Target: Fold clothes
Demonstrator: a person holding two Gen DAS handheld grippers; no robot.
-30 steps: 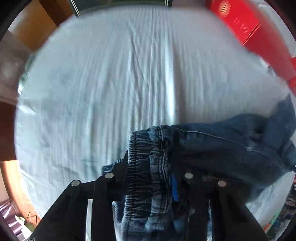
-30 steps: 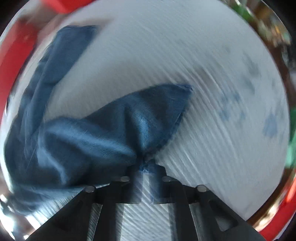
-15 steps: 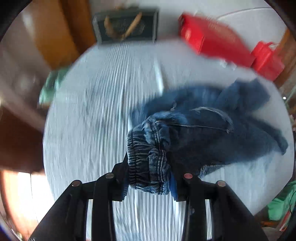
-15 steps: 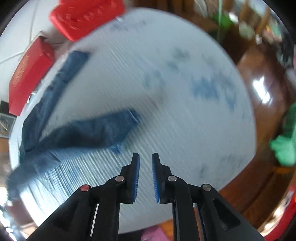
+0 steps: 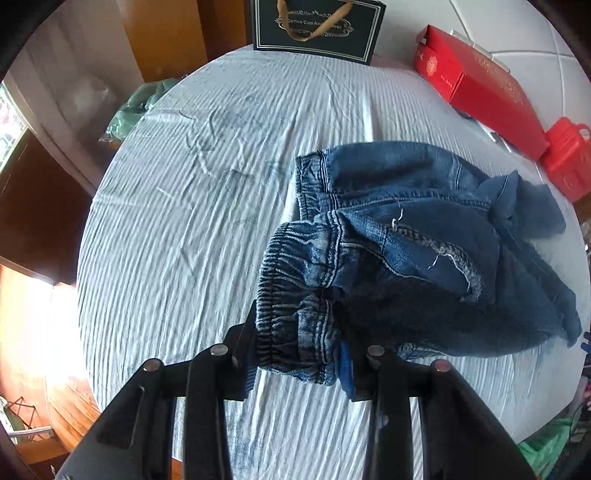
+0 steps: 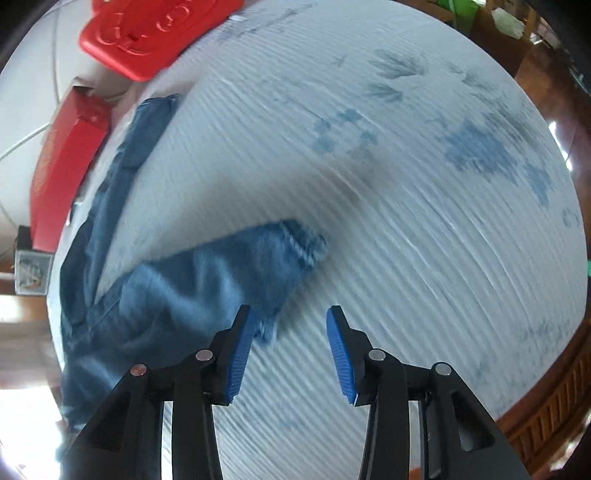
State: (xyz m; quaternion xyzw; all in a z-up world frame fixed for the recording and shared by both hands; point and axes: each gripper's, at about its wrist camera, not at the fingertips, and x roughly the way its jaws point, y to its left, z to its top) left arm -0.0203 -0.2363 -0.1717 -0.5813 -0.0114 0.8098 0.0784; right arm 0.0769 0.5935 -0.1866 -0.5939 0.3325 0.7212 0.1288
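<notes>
The left gripper [image 5: 299, 354] is clamped on the elastic waistband of the blue jeans [image 5: 406, 258], which lie bunched on the round table's white ribbed cloth [image 5: 184, 240]. The right gripper [image 6: 290, 354] has just been opening; its jaws stand apart over bare cloth, with a jeans leg hem just beside the left finger. Beyond the jeans sit a red box [image 5: 480, 88] and a dark gift bag [image 5: 317, 26].

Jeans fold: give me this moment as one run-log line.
left gripper: shut on jeans waistband | right gripper: open, empty, jaws just opened | jeans leg: on table
</notes>
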